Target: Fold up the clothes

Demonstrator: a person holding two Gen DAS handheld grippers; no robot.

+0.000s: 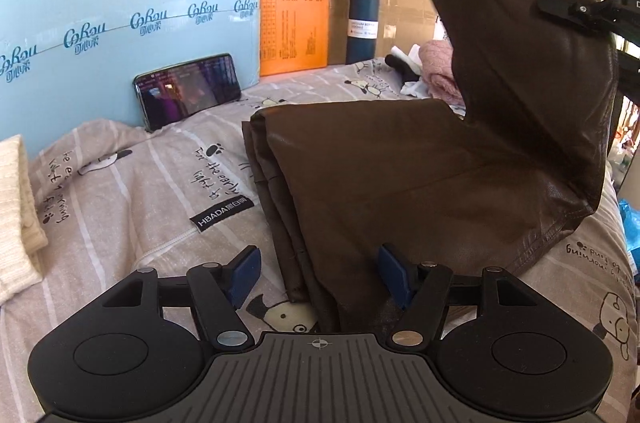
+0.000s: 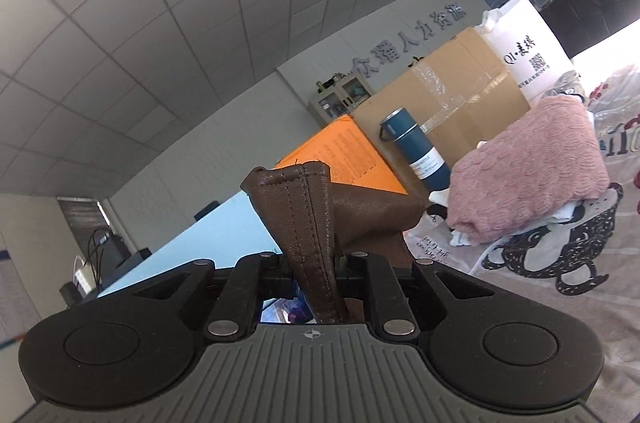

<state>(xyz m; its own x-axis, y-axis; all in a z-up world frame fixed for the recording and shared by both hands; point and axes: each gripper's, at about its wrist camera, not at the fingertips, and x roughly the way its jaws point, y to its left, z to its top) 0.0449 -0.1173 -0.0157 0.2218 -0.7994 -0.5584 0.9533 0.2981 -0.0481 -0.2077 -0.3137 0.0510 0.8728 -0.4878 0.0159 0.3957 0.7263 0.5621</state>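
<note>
A brown leather-look garment (image 1: pixel 400 175) lies partly folded on the patterned bed sheet (image 1: pixel 132 191). Its right end is lifted high into a peak, where my right gripper (image 1: pixel 560 9) pinches it from the right. In the right wrist view that gripper (image 2: pixel 314 275) is shut on a stitched hem of the brown garment (image 2: pixel 308 223), which stands up between its fingers. My left gripper (image 1: pixel 320 273) hovers open at the garment's near edge; its blue pads straddle the folded layers without touching them.
A phone (image 1: pixel 188 89) leans on a light-blue board (image 1: pixel 120 3). An orange board (image 1: pixel 294 7), a dark blue flask (image 1: pixel 362 19) and a cardboard box (image 2: pixel 444 103) stand behind. A pink knit pile (image 2: pixel 528 163) sits at the back right, a cream knit (image 1: pixel 16 207) at the left.
</note>
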